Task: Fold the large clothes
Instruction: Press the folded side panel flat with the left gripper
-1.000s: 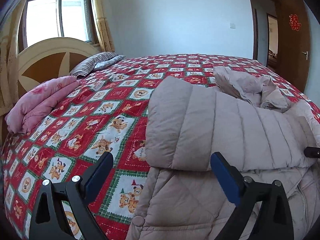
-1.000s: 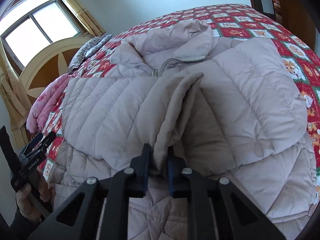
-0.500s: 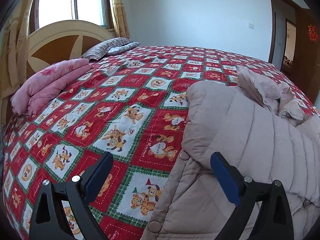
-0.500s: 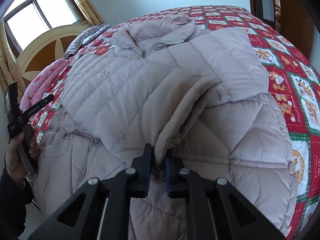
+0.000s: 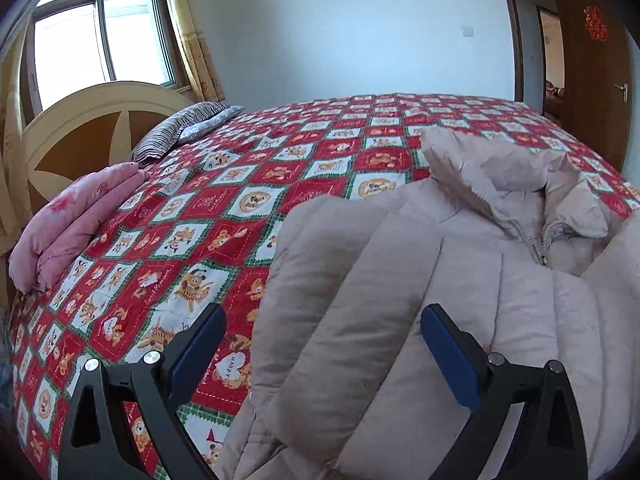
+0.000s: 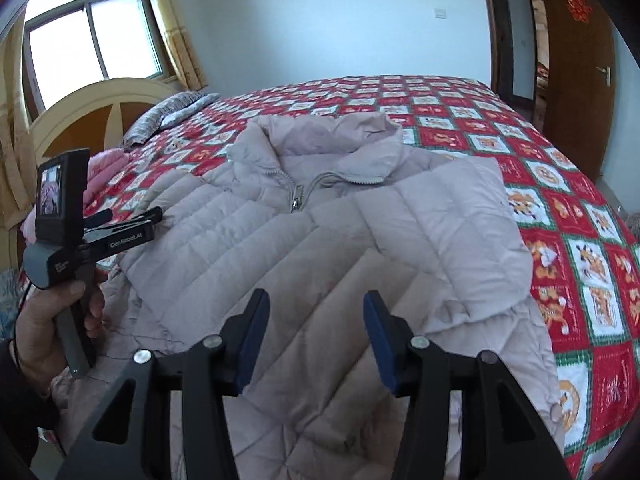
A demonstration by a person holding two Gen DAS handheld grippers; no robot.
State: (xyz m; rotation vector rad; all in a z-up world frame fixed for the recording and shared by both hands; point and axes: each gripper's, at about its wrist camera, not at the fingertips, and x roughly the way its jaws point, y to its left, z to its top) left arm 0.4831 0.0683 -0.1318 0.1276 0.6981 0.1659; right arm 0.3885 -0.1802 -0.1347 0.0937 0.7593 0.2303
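A pale beige quilted down jacket (image 6: pixel 340 240) lies zipped on the bed, collar away from me, both sleeves folded across its front. It also shows in the left wrist view (image 5: pixel 420 300), at the lower right. My right gripper (image 6: pixel 316 328) is open and empty, hovering just above the folded sleeve near the jacket's lower middle. My left gripper (image 5: pixel 320 344) is open and empty above the jacket's left edge. The left gripper also shows in the right wrist view (image 6: pixel 132 220), held in a hand at the jacket's left side.
The bed has a red, white and green cartoon-patterned quilt (image 5: pixel 280 184). A folded pink blanket (image 5: pixel 72 224) and a striped pillow (image 5: pixel 180 128) lie by the headboard (image 5: pixel 80 128) at the left. A wooden door (image 6: pixel 576 80) is at the right.
My right gripper let go of the sleeve it was pinching and opened; the sleeve now lies across the jacket. My left gripper stayed open and swung back over the jacket's left edge.
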